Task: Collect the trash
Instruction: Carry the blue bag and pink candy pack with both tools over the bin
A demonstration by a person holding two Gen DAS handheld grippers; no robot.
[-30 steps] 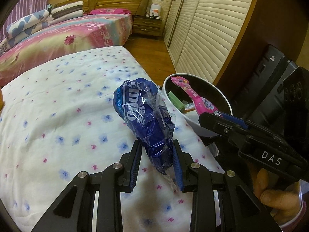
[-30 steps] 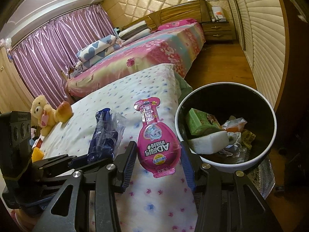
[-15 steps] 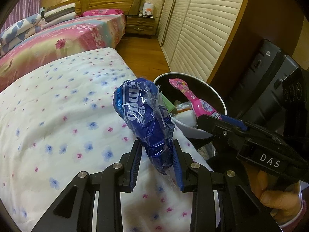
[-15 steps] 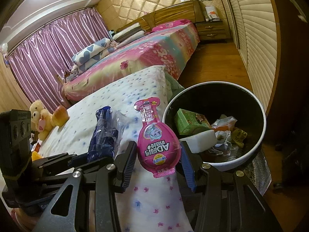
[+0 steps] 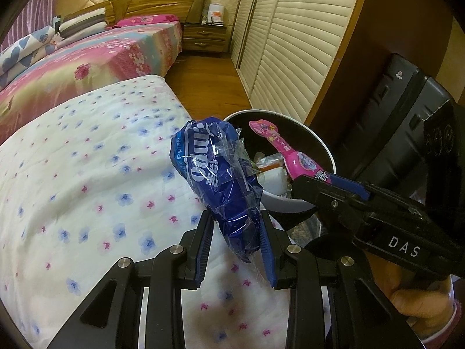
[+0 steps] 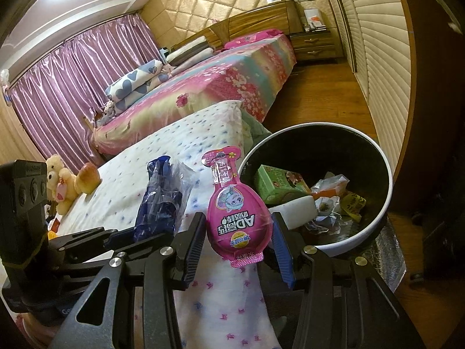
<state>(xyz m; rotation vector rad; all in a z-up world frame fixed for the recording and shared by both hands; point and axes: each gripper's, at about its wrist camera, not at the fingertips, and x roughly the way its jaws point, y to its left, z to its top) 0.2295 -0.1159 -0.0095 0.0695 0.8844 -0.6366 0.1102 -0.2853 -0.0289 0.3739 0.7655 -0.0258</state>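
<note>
Your bed (image 5: pixel 87 174), with its flowered white quilt, fills the left of both views, and the bin (image 6: pixel 375 221) stands on the floor just off the bed's right edge, near its far corner. Inside the bin lie a green box (image 6: pixel 279 186), a white block (image 6: pixel 296 208) and crumpled scraps.

Your left claw (image 5: pixel 235 250) is clenched on the blue wrapper (image 5: pixel 221 174). The wrapper's lower end sits pinched between the two fingers, and its long axis rises from them, tilted up and to the left, with its crumpled top over the bed's right edge beside the bin's rim.

Your right claw (image 6: pixel 239 241) is closed on the pink pouch (image 6: pixel 237 209), gripping its round lower body from both sides. The pouch stands nearly upright, its narrow neck pointing up and slightly left, its fringed bottom edge hanging just below the fingers. It hangs at the bed's right edge, just beside the bin's near rim; seen from your left wrist, it reaches over the bin's opening.
</note>
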